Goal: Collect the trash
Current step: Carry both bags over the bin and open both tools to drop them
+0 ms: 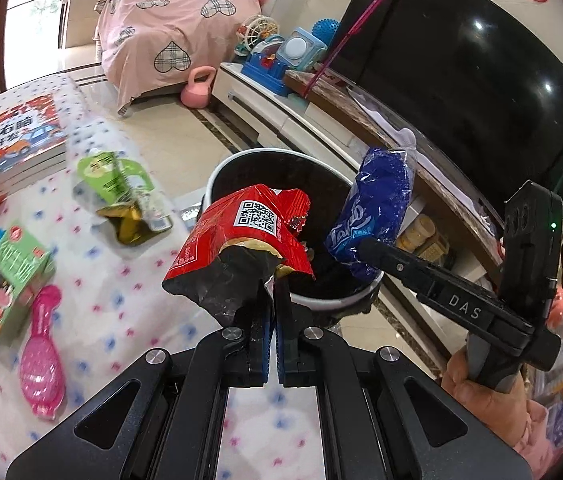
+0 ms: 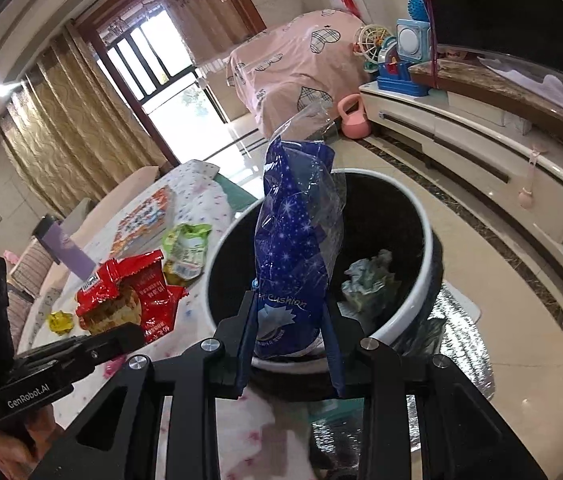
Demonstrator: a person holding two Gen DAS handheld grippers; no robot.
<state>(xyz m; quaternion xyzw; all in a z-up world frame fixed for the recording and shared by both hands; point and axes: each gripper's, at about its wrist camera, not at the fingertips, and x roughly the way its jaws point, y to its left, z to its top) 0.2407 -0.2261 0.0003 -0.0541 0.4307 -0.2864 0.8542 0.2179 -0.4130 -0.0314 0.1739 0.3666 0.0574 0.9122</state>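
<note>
A round trash bin (image 1: pixel 323 302) with a white rim and black inside stands beside the table; crumpled paper (image 2: pixel 369 278) lies in it. My left gripper (image 1: pixel 272 280) is shut on a torn red snack wrapper (image 1: pixel 237 236), held at the bin's near rim. The same red wrapper (image 2: pixel 137 292) and the left gripper (image 2: pixel 119 338) show at the left of the right wrist view. My right gripper (image 2: pixel 291 300) is shut on a blue star-printed plastic wrapper (image 2: pixel 295 240), upright over the bin's opening. In the left wrist view the blue wrapper (image 1: pixel 377 216) hangs over the bin's right side in the right gripper (image 1: pixel 377 250).
On the dotted tablecloth (image 1: pixel 129 300) lie a green pouch (image 1: pixel 117 192), a green box (image 1: pixel 9 280), a pink brush (image 1: pixel 43 354) and a picture book (image 1: pixel 9 144). A TV cabinet (image 2: pixel 477 140) with toys, a pink kettlebell (image 1: pixel 197 90) and a pink-covered sofa (image 1: pixel 169 28) stand behind.
</note>
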